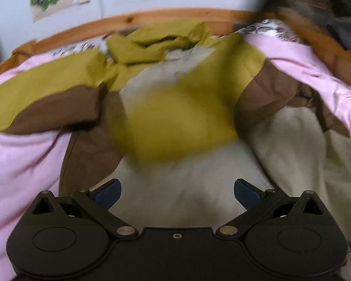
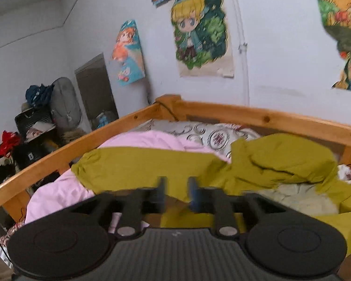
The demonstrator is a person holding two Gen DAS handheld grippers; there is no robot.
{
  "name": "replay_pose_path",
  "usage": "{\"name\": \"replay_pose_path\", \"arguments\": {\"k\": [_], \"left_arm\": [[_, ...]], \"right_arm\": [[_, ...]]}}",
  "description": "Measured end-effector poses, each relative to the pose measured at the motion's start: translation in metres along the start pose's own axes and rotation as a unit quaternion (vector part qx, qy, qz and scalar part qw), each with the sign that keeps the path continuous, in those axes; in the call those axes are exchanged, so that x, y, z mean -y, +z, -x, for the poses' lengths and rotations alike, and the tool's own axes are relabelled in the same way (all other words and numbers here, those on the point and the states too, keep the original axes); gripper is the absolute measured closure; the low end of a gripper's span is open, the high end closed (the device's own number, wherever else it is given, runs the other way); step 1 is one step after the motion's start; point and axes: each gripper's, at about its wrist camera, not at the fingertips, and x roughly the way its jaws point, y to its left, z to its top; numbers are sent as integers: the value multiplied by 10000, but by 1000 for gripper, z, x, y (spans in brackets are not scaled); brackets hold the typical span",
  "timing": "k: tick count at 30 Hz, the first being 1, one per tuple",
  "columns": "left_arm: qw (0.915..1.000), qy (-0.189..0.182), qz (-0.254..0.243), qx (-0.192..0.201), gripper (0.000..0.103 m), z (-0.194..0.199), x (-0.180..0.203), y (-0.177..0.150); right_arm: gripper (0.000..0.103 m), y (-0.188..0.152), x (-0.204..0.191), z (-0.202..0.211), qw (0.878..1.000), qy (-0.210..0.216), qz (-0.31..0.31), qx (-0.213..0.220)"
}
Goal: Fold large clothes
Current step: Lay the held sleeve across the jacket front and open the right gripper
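Slippage of the loose jacket (image 1: 180, 121), spread on the bed (image 1: 30, 154) toward twelve o'clock, is risked, since nothing is gripped by the wide-open left gripper (image 1: 177, 193) or the parted right gripper (image 2: 177, 193).

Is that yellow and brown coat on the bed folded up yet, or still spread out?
Mostly spread out. The coat lies open, its cream lining showing, one sleeve stretched across the pink bedding.
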Motion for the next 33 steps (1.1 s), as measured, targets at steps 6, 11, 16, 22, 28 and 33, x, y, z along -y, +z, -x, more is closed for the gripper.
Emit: {"name": "replay_pose_path", "arguments": {"k": [6,11,16,22,28,33], "left_arm": [[9968,706,296,246,1,0,-23,-6],[9922,1096,253,535,1,-24,-37,10],[9902,1283,7,549,1,-67,-34,21],[9902,1374,-126,224,1,-91,-36,20],[9869,1488,399,486,1,-54,-68,26],[9500,2649,1360,944,1,-14,-136,34]], "right_arm": [[16,-43,64,43,9938,-922,-567,260],[12,-104,142,47,9513,-3071,-214,-155],[12,-160,212,16,9114,-4032,-474,-681],[8,-201,238,4,8866,-4513,-608,-810],[6,-191,201,24,9044,-4154,-769,-603],[0,-187,122,73,9317,-3397,-1277,180]]}}
